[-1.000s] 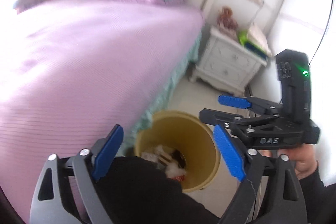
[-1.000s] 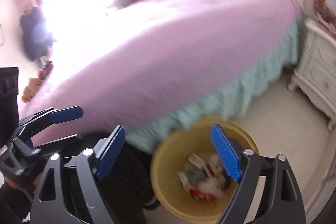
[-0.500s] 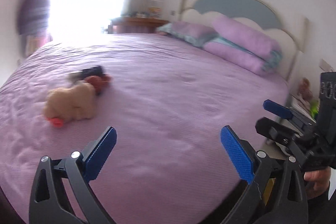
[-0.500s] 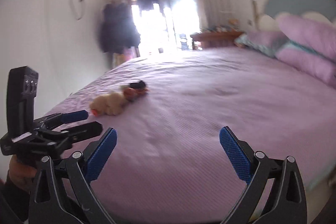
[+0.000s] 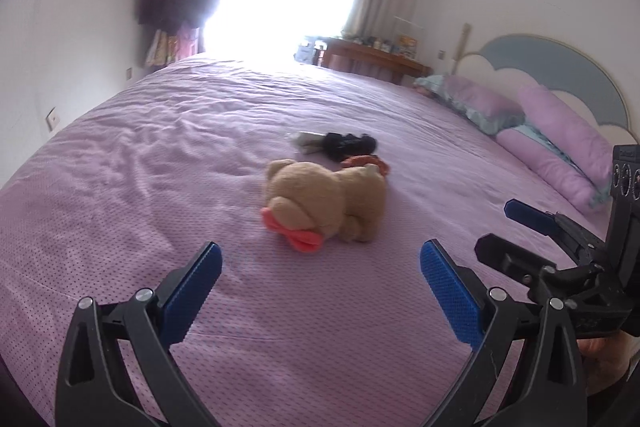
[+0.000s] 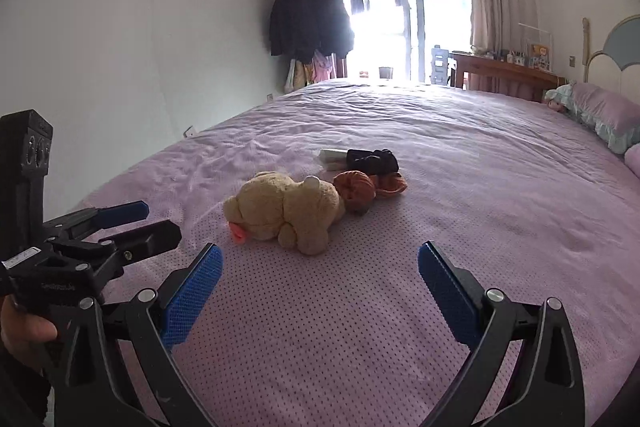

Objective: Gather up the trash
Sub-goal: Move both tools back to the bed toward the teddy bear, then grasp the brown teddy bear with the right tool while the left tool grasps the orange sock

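While you hover: left gripper [image 5: 320,279] and right gripper [image 6: 318,277] both spread wide, empty.
Left to do: white scrap [image 6: 333,155] lies on the bed [image 6: 460,227], beyond the plush bear [image 6: 286,211], touching a dark bundle [image 6: 372,161].
Bin: not in view.
Room: open bedspread ahead; your near bed edge is hidden.

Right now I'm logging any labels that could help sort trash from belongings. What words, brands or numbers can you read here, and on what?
No text is legible.
Left gripper body: small white lettering, too blurred to read.
Right gripper body: faint embossed marking, unreadable.
Items on the wooden desk: colourful packaging, too small to read.
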### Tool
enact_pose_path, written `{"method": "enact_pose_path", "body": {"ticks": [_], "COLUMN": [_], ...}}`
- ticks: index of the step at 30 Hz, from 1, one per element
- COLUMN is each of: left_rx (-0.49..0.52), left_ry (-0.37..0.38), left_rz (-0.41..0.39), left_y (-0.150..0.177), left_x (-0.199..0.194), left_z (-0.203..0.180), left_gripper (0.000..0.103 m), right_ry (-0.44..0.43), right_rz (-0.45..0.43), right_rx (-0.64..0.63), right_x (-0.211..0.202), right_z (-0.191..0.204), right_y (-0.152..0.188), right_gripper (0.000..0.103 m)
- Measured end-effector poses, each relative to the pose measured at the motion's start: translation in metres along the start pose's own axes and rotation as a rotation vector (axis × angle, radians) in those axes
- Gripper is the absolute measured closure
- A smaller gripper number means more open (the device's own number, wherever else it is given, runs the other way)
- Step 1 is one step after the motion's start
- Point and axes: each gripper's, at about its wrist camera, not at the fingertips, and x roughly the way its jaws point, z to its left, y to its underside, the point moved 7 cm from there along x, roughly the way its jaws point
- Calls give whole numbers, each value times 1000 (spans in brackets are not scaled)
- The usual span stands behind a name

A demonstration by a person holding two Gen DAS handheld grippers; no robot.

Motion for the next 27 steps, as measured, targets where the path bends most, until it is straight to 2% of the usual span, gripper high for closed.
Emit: {"method": "enact_pose_path", "body": {"ticks": [5,8,15,19,27], "left_rx": [-41,-51,-68,-72,-70], "left_ry": [-28,-31,-13,0,17], "left_rz": [9,11,24,25,36], "left_y": [-2,-4,-6,-7,-7], "left_x": [11,18,28,31,35], "left_z": [24,34,41,42,38], "left_gripper": [4,4,4,4,4], "right_ry": [-19,-41,-28,-11,-32], "right_rz": [110,188,311,333,354], "right_rx": [-38,-50,-120,-118,-77], "right_x": [62,86,124,140,156], "right_z": [5,5,15,13,8], "right_y": [-4,0,14,11,1], "right_gripper": [11,18,23,25,28]}}
